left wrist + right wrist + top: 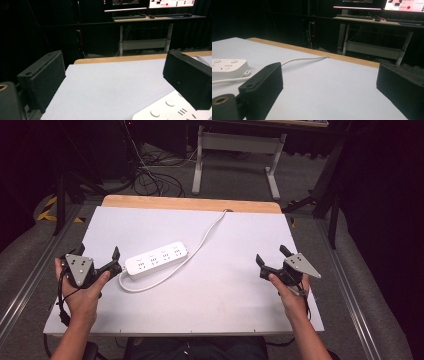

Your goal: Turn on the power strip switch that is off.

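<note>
White tabletop (225, 295): left gripper (97, 257) gapes beside the power strip (156, 259); right gripper (272, 255) gapes, well apart.

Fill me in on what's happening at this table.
A person sits at a white table with a two-jaw gripper in each hand. A white power strip lies left of the middle, its cable running off over the far edge. The left gripper is open beside the strip's near end, one jaw close to it, not gripping it. The right gripper is open too, out on the bare surface well apart from the strip. Nothing is held so far.
</note>
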`<action>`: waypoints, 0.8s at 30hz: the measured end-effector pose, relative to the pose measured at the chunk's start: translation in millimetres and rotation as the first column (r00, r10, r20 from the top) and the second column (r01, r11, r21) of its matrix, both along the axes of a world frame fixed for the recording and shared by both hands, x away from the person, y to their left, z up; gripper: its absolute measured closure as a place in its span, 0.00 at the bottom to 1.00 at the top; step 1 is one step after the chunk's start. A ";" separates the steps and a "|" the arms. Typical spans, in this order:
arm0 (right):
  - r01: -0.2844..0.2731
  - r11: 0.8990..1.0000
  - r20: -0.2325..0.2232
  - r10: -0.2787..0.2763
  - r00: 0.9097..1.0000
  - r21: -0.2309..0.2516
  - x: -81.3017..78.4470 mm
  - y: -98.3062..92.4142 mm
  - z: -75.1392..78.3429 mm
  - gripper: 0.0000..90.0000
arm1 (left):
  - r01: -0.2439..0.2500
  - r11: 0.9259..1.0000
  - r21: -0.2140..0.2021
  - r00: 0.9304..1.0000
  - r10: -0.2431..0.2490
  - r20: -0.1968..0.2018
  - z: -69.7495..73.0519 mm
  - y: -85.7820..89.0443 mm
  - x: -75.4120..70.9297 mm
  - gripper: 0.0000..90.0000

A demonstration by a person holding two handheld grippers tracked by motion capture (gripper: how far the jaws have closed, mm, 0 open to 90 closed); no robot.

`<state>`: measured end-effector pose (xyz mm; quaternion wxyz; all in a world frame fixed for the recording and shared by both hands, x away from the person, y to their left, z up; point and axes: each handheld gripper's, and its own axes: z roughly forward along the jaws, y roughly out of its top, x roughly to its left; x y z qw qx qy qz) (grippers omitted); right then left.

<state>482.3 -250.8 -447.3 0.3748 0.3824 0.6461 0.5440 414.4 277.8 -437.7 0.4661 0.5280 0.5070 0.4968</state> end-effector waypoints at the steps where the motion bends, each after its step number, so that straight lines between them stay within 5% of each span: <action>1: 0.001 1.000 -0.002 -0.001 1.000 0.002 0.1 -0.3 0.0 0.08 | 0.000 1.000 0.001 1.000 0.000 -0.001 0.0 0.0 -0.1 0.05; 16: 0.007 1.000 -0.002 -0.007 1.000 0.004 -0.8 -1.1 0.3 0.08 | -0.021 1.000 -0.001 1.000 0.021 0.001 1.1 -1.5 0.6 0.17; 19: 0.008 1.000 -0.005 -0.008 1.000 0.006 -0.8 -1.6 0.2 0.08 | -0.021 1.000 0.007 1.000 0.021 -0.001 2.3 -1.5 0.2 0.37; 20: 0.008 1.000 -0.005 -0.008 1.000 0.006 -0.8 -1.6 0.2 0.08 | -0.019 1.000 0.008 1.000 0.019 -0.004 2.8 -1.3 -0.2 0.37; 24: 0.005 1.000 -0.009 -0.005 1.000 0.005 -1.1 -1.9 -0.4 0.09 | -0.006 1.000 0.009 1.000 0.006 -0.001 4.4 1.3 -1.4 0.73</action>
